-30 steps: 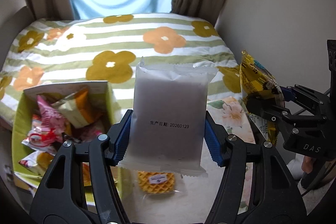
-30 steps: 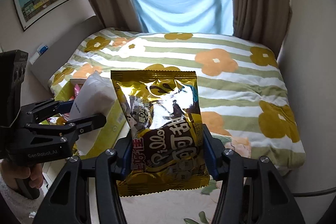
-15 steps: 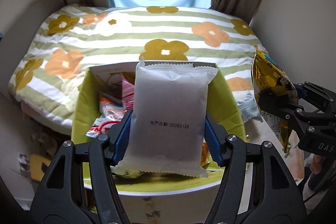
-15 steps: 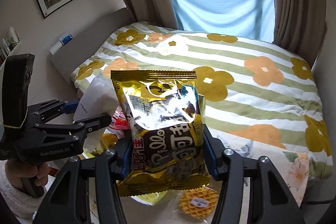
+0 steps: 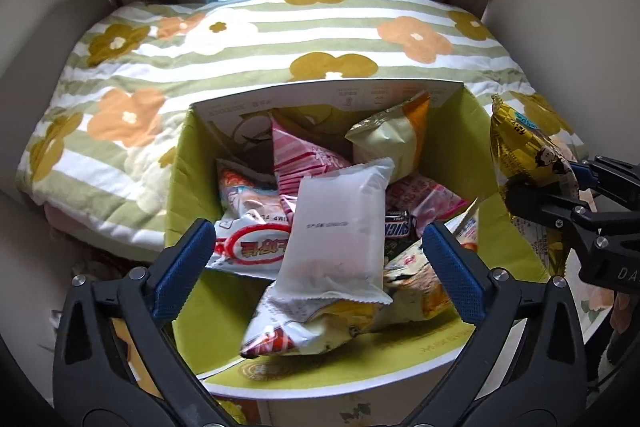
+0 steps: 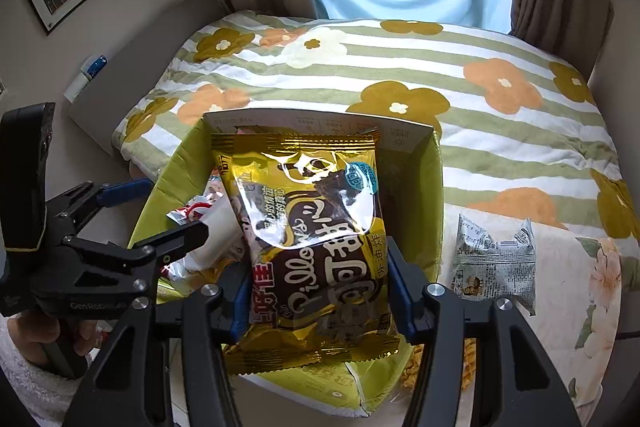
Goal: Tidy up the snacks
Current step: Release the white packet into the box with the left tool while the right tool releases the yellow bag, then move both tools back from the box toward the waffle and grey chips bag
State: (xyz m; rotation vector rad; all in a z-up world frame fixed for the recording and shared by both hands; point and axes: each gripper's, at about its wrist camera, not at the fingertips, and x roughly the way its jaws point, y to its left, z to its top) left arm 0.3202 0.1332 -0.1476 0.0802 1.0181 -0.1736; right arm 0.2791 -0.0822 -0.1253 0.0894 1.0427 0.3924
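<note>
My left gripper (image 5: 316, 231) hangs over a green-lined cardboard box (image 5: 188, 163), its jaws opening wide. A plain white packet (image 5: 340, 223) lies loose between and below the blue pads (image 5: 180, 267), touching neither, on top of several snack bags in the box. My right gripper (image 6: 320, 291) is shut on a gold snack bag (image 6: 312, 227), held upright over the box (image 6: 436, 187). In the left wrist view, that gold snack bag (image 5: 516, 143) and the right gripper (image 5: 544, 183) sit at the box's right edge. The left gripper (image 6: 172, 207) shows at the left of the right wrist view.
A bed with a striped, flowered blanket (image 5: 240, 39) lies behind the box. A grey printed packet (image 6: 492, 259) and a wrapped waffle (image 6: 468, 359) rest on the floral tabletop to the box's right. A hand (image 6: 40, 339) grips the left gripper's handle.
The left jaws have spread and let go of the white packet, which has dropped onto the snacks in the box. Both grippers have moved over the box; the gold bag stays gripped.
</note>
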